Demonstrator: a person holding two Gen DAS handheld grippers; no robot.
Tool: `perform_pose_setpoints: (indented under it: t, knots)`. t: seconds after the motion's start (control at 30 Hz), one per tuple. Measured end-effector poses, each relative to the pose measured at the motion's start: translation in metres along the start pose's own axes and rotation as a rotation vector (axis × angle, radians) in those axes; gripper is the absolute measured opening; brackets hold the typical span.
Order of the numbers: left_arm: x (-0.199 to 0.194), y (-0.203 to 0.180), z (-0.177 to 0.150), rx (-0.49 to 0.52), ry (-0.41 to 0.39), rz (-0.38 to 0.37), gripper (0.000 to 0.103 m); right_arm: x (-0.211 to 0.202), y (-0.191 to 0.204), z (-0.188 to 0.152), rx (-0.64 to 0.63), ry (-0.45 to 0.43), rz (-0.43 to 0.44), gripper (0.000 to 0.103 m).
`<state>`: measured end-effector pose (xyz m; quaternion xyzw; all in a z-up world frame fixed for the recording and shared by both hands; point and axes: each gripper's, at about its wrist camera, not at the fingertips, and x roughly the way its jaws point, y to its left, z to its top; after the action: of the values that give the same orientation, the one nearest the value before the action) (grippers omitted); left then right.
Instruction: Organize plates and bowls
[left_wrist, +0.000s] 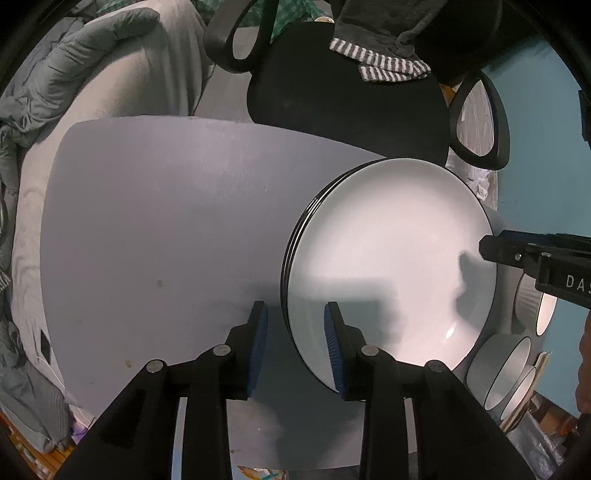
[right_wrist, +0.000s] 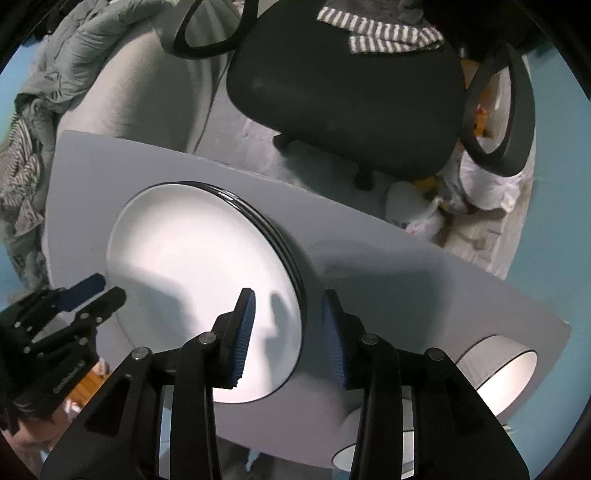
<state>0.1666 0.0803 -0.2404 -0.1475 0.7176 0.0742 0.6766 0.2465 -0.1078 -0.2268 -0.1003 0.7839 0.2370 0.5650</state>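
A stack of white plates with black rims (left_wrist: 388, 258) (right_wrist: 192, 251) lies on the pale grey table (left_wrist: 147, 221) (right_wrist: 406, 280). My left gripper (left_wrist: 295, 310) points straight down, its jaws astride the stack's left rim with a gap on both sides. My right gripper (right_wrist: 288, 295) straddles the opposite rim, and its blue pads stand clear of it too. Each gripper shows in the other's view, the right gripper (left_wrist: 495, 247) at the stack's far edge and the left gripper (right_wrist: 96, 288) at its left. White bowls (left_wrist: 506, 373) (right_wrist: 495, 373) sit beside the stack.
A black office chair (left_wrist: 347, 92) (right_wrist: 343, 92) with a striped cloth (left_wrist: 384, 66) stands just beyond the table's far edge. Grey bedding (left_wrist: 92, 74) lies to the left. Another bowl (left_wrist: 535, 302) sits by the table's right edge. Plastic bags (right_wrist: 480, 195) lie on the floor.
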Motion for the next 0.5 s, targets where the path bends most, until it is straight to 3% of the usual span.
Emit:
perform_pose_setpoints:
  t: [0.13,0.23,0.5]
  knots:
    - [-0.009,-0.001,-0.005,0.009,-0.029,0.022,0.044,-0.010,0.003,-0.005,-0.021,-0.037,-0.031,0.039]
    - [-0.019,-0.003,-0.012,0.020,-0.061,0.039,0.051,-0.017,0.007,-0.012,-0.040,-0.072,-0.056,0.055]
    - [-0.052,-0.012,-0.028,0.039,-0.154,0.032,0.070,-0.040,0.019,-0.034,-0.070,-0.156,-0.113,0.065]
